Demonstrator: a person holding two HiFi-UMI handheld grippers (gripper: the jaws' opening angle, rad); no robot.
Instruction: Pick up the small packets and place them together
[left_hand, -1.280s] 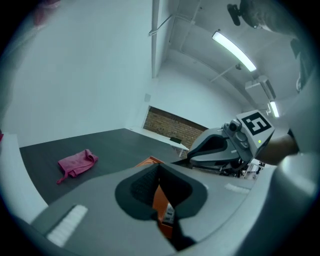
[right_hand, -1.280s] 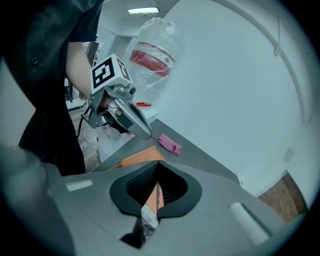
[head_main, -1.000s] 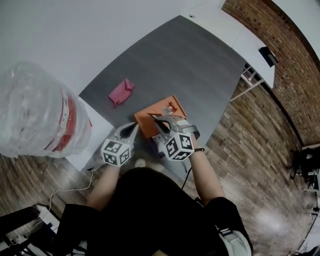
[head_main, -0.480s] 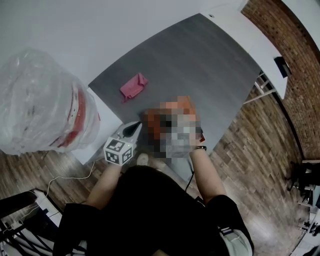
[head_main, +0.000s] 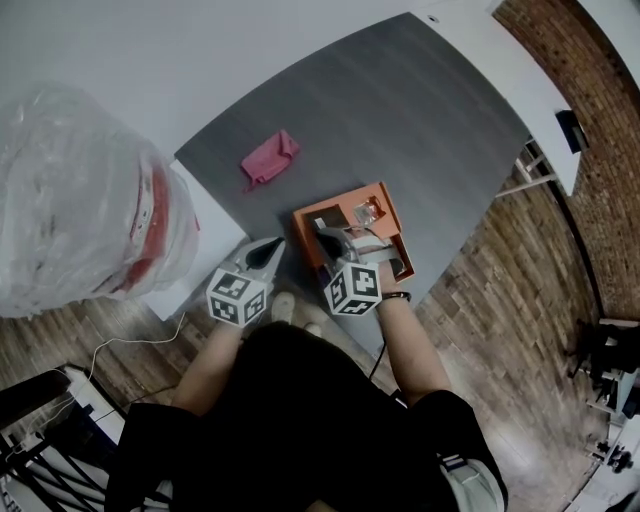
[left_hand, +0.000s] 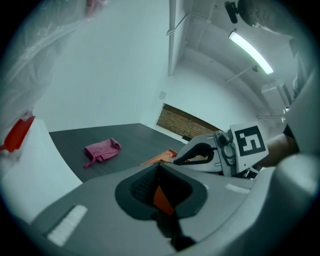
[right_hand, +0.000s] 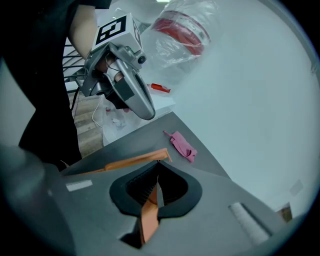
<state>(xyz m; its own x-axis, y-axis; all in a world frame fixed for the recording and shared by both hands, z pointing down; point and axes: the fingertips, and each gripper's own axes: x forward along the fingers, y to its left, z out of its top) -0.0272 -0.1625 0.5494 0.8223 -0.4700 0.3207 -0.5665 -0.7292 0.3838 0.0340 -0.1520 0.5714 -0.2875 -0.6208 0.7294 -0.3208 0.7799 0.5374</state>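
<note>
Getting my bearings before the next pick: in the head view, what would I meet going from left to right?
clear plastic bag → pink cloth → orange tray → brick wall

Matt dark-grey worktop (head_main: 420, 110) with faint grain, soft pink cloth (head_main: 268, 160) rumpled near its left edge, dull orange tray (head_main: 305, 222) at the near edge, crinkly clear plastic bag (head_main: 70, 200) — glossy, left gripper (head_main: 276, 243) and right gripper (head_main: 322, 226) in smooth matt grey plastic, wood-plank floor (head_main: 480, 330), rough brick wall (head_main: 610, 200).
</note>
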